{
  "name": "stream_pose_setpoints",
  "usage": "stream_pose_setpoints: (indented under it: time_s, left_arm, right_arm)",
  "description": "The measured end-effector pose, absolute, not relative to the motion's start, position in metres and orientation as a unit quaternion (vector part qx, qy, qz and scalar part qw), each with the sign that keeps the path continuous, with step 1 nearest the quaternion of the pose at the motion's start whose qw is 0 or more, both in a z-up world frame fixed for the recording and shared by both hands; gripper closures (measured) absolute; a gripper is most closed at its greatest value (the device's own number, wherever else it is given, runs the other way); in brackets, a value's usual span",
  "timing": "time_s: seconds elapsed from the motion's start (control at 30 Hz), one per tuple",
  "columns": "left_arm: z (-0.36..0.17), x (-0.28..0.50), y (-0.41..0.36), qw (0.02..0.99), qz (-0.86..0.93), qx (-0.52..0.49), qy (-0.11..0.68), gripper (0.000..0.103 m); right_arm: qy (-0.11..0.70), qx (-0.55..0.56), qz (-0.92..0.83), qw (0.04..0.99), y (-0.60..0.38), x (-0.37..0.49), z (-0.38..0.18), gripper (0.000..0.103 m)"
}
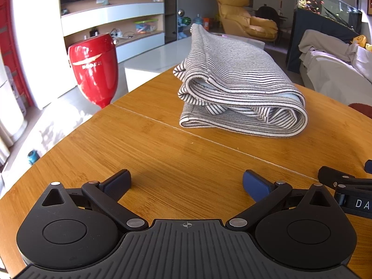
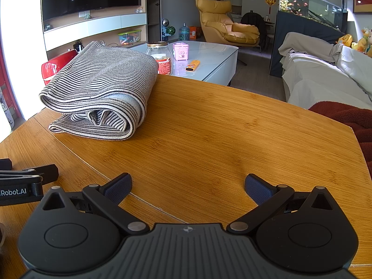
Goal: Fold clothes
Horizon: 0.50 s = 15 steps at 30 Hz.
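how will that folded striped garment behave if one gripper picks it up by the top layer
The striped garment is probably floppy: its layers sag and curl at the open end, so lifting only the top one would likely unfold it. It looks like soft knit, so a push across the smooth wooden table may bunch it rather than slide it whole. No roll or tip risk.

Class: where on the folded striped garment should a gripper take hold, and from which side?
Grip the striped garment at its rounded folded edge, approaching low from the near right side: there the layers wrap together into one bundle, while the left side shows loose, separate edges. Both grippers are open and empty.
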<state>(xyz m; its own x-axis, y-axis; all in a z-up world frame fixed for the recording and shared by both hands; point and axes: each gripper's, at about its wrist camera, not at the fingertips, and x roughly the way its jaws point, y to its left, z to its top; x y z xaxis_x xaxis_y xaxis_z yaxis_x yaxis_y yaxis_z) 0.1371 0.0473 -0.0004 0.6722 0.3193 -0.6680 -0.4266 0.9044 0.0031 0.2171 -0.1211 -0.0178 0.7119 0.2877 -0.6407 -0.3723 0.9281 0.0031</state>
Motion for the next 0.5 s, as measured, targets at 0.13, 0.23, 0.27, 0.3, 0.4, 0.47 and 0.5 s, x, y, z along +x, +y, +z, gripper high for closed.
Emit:
stream_pose_setpoints:
  time_s: [0.13, 0.23, 0.27, 0.3, 0.4, 0.47, 0.5]
  left_arm:
    - [0.0001, 0.1369, 0.0477, 0.911, 0.204, -0.077, 0.349, 0.000]
    - [0.0000, 0.1373, 0.0476, 0.911, 0.204, -0.077, 0.350, 0.000]
    - [0.0000, 0.1372, 0.0477, 0.911, 0.204, -0.077, 0.350, 0.000]
    - [0.0002, 0.1369, 0.0479, 0.911, 0.204, -0.077, 0.350, 0.000]
    - [0.0004, 0.1364, 0.0479, 0.911, 0.203, -0.077, 0.350, 0.000]
    - [0.0005, 0.1361, 0.0481, 0.911, 0.203, -0.077, 0.350, 0.000]
    - [0.0008, 0.1357, 0.0486, 0.912, 0.201, -0.078, 0.349, 0.000]
  right_arm:
    - [0.335, -0.063, 0.179, 0.923, -0.1209, 0.2171, -0.0178, 0.000]
    - [0.335, -0.063, 0.179, 0.923, -0.1208, 0.2170, -0.0178, 0.000]
    - [0.335, -0.063, 0.179, 0.923, -0.1208, 0.2170, -0.0178, 0.000]
    - [0.335, -0.063, 0.179, 0.923, -0.1208, 0.2170, -0.0178, 0.000]
    - [0.335, -0.063, 0.179, 0.923, -0.1209, 0.2170, -0.0178, 0.000]
    - [0.335, -0.063, 0.179, 0.923, -0.1207, 0.2170, -0.0177, 0.000]
    - [0.335, -0.063, 0.179, 0.923, -0.1207, 0.2170, -0.0177, 0.000]
